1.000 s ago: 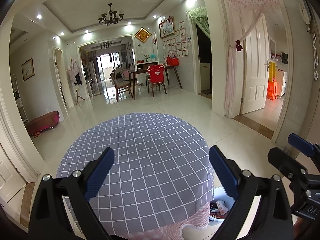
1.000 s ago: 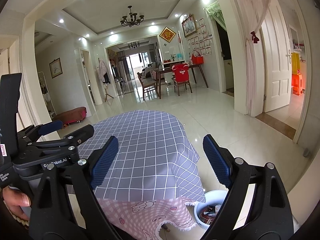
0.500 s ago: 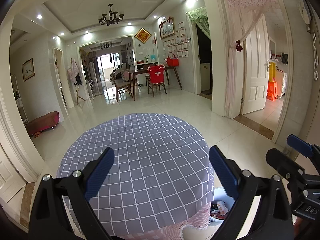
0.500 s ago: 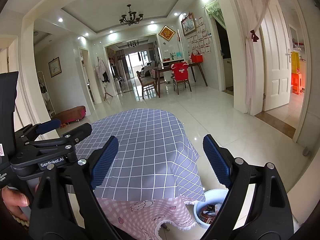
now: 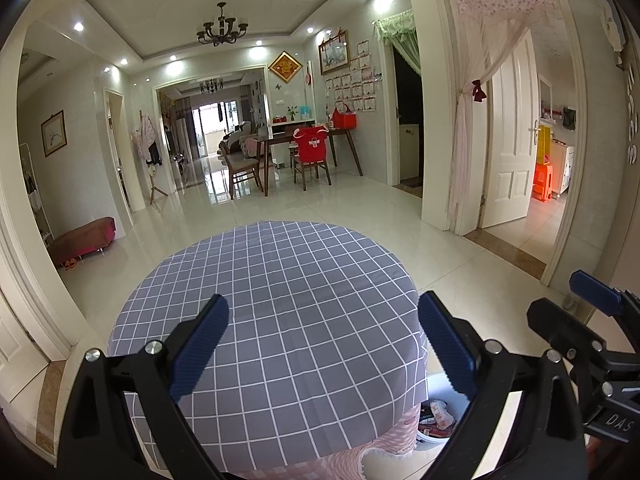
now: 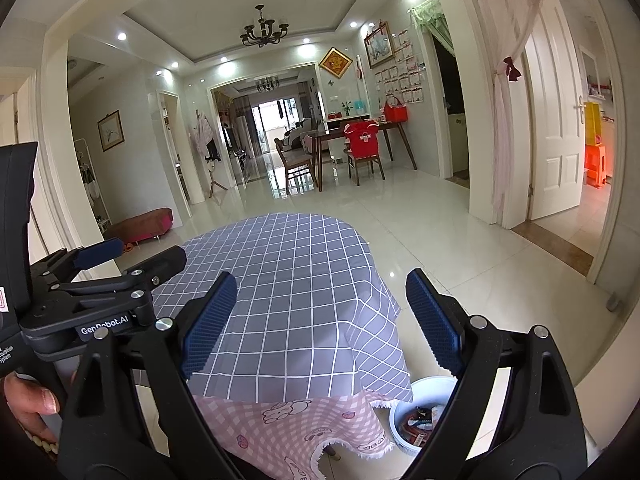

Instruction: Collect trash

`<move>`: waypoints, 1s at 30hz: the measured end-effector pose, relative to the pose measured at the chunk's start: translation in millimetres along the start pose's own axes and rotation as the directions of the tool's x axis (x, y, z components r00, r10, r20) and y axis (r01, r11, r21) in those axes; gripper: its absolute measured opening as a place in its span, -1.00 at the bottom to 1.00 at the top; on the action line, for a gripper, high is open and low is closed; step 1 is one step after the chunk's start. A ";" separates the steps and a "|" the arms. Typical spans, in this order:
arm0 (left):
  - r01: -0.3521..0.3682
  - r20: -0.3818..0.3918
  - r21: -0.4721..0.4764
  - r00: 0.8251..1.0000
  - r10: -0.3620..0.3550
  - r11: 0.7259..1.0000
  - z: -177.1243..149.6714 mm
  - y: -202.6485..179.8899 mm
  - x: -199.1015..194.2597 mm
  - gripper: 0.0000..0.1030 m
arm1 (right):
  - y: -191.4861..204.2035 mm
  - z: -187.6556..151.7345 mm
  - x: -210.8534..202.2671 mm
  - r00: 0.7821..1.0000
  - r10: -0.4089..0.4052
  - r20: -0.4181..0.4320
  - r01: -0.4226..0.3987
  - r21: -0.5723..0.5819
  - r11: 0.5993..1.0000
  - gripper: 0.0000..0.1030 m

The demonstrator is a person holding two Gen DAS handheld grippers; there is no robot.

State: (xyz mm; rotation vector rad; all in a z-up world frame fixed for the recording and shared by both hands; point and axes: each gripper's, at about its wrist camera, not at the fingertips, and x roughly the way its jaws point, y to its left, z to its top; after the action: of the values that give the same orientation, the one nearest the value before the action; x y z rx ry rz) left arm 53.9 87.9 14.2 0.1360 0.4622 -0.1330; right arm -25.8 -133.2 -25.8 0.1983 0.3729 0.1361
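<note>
A white trash bin (image 6: 404,412) with wrappers inside stands on the floor by the table's right side; it also shows in the left wrist view (image 5: 440,400), partly hidden by a finger. My left gripper (image 5: 320,344) is open and empty above the grey checked tablecloth (image 5: 296,320). My right gripper (image 6: 320,320) is open and empty over the table's right edge (image 6: 304,280). No trash shows on the tabletop. The left gripper also appears at the left of the right wrist view (image 6: 92,280).
A pink checked undercloth (image 6: 296,420) hangs below the grey cloth. Shiny tiled floor (image 5: 460,264) surrounds the table. A dining table with chairs (image 5: 308,152) stands far back. A white door (image 5: 512,152) is open at right.
Both grippers stay open. The right gripper has drifted slightly, so the table sits a little lower and further left in its view. The left view is almost unchanged.
</note>
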 end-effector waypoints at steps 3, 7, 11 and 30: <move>0.000 0.000 -0.003 1.000 0.000 1.000 -0.3 1.8 1.8 0.82 | -0.6 1.6 0.4 1.000 0.000 -0.001 0.000 0.002 1.000 0.65; 0.000 0.000 -0.001 1.000 0.000 1.000 0.3 1.0 1.0 0.82 | -0.4 1.9 0.5 1.000 0.001 -0.001 -0.001 0.001 1.000 0.65; 0.000 -0.001 0.002 1.000 0.000 1.000 -0.6 1.9 2.5 0.82 | 0.1 1.5 1.0 1.000 0.000 -0.003 0.000 0.002 1.000 0.65; -0.023 0.004 0.008 1.000 0.023 1.000 -3.1 2.9 9.4 0.82 | 1.2 -0.3 9.5 1.000 0.008 -0.010 -0.008 0.004 1.000 0.65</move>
State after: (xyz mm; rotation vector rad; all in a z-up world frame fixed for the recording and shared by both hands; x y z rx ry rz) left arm 61.3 90.3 7.5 0.1483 0.4563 -0.1127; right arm -17.3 -130.4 -29.1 0.2028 0.3829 0.1441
